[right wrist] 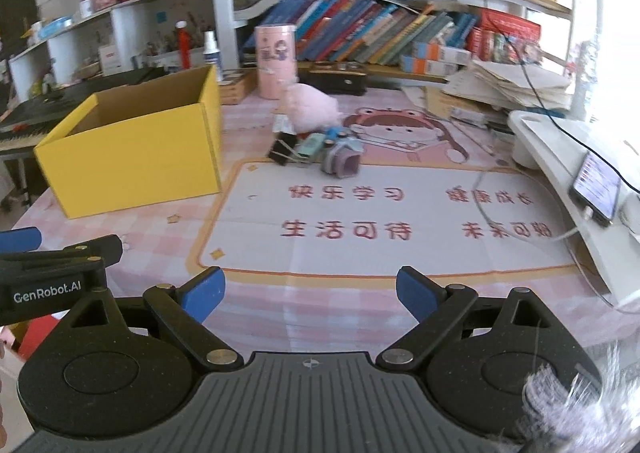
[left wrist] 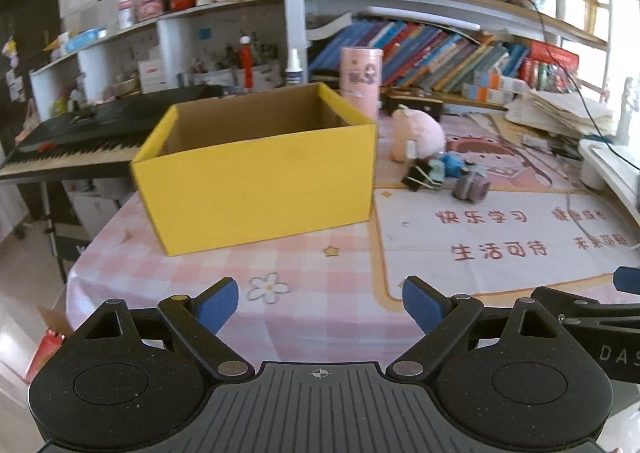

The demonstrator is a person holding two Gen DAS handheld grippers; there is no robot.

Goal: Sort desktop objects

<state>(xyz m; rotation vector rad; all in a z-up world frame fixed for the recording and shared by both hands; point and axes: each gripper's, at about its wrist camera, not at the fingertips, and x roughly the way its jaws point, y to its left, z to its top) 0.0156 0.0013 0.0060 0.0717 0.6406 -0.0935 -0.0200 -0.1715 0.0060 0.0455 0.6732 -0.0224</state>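
While both hand-held grippers gape empty, left (left wrist: 320, 303), right (right wrist: 310, 293), yellow box (left wrist: 256, 181) ahead.

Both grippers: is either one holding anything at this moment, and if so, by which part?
Nothing is held. The left gripper and the right gripper are both open over the tablecloth, with no object between their pads.

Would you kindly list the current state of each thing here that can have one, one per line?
Left gripper: open, holding nothing.
Right gripper: open, holding nothing.
Yellow box: upright, open-topped, no contents visible from this angle.
Pink plush toy: lying on the mat, untouched.
Black binder clip: lying on the mat, handles splayed.
Phone: screen lit, cable plugged in.
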